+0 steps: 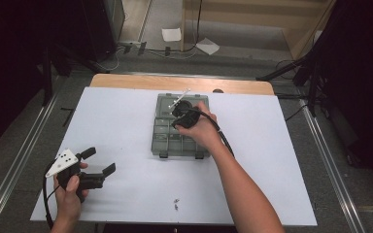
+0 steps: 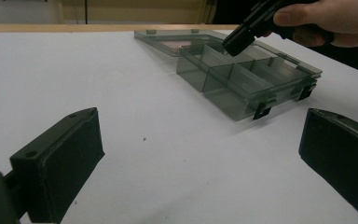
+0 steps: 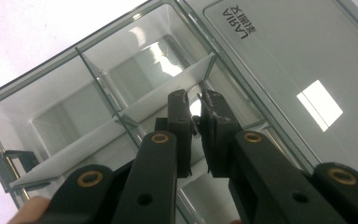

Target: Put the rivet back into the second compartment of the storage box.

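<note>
Open grey compartment box point(image 1: 175, 141) sits mid-table, lid point(image 1: 174, 101) flipped back flat. Right tongs point(image 3: 196, 100) poke down into a compartment by a divider, nearly together, a tiny metal bit seems pinched between the pads. Left tongs point(image 1: 98, 161) apart, well left of the box over the white table point(image 1: 121, 121). Two small screws point(image 1: 176, 203) lie near the front edge.

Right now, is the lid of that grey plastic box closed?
No, the compartment box lies open, its lid folded back flat on the table behind it.
</note>
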Demonstrator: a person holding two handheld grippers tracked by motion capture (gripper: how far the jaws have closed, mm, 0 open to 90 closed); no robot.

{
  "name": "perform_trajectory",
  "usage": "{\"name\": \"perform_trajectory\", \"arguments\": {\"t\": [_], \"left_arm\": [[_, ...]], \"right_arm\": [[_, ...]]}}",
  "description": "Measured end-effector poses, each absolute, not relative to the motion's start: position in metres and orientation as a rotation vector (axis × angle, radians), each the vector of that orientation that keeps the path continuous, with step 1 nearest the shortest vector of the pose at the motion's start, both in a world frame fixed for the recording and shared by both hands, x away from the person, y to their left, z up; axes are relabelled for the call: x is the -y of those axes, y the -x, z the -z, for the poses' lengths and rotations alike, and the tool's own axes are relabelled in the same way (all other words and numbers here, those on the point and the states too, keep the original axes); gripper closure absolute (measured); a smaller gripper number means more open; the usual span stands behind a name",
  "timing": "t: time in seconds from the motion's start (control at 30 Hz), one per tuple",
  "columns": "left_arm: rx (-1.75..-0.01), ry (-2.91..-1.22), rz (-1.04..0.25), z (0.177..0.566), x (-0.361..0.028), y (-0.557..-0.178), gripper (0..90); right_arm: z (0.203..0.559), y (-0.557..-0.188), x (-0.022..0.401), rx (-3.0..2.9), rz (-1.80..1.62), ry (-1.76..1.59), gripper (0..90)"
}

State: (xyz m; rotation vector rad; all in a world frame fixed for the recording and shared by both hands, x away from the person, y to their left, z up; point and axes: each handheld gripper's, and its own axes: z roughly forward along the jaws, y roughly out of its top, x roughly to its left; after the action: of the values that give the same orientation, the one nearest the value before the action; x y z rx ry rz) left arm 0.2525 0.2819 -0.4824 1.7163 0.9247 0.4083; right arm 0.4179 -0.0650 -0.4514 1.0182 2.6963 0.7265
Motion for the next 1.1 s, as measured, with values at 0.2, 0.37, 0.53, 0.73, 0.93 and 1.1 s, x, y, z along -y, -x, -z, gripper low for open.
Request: {"name": "perform_trajectory", "arguments": {"t": [0.2, 0.37, 0.53, 0.73, 0.93, 1.1], "left_arm": [[-0.924, -1.721, -0.409, 0.483, -0.282, -0.253, 0.0], [-0.923, -1.722, -0.411, 0.483, -0.282, -0.253, 0.0], [-0.925, -1.717, -0.411, 0.483, -0.281, -0.253, 0.0], [-0.922, -1.721, -0.414, 0.483, -0.281, -0.253, 0.0], [-0.918, -1.728, -0.412, 0.482, -0.28, -0.253, 0.0], [-0.917, -1.728, -0.411, 0.482, -0.28, -0.253, 0.0]], "right_arm": [[0.45, -0.419, 0.067, -2.684, -0.75, -1.009, 78.2], [0.445, -0.416, 0.07, -2.673, -0.775, -1.01, 70.9], [0.44, -0.41, 0.07, -2.683, -0.791, -1.002, 56.5], [0.433, -0.4, 0.071, -2.686, -0.828, -0.99, 41.0], [0.429, -0.388, 0.071, -2.673, -0.811, -1.003, 21.9], [0.429, -0.378, 0.073, -2.687, -0.816, -1.004, 12.0]]}}
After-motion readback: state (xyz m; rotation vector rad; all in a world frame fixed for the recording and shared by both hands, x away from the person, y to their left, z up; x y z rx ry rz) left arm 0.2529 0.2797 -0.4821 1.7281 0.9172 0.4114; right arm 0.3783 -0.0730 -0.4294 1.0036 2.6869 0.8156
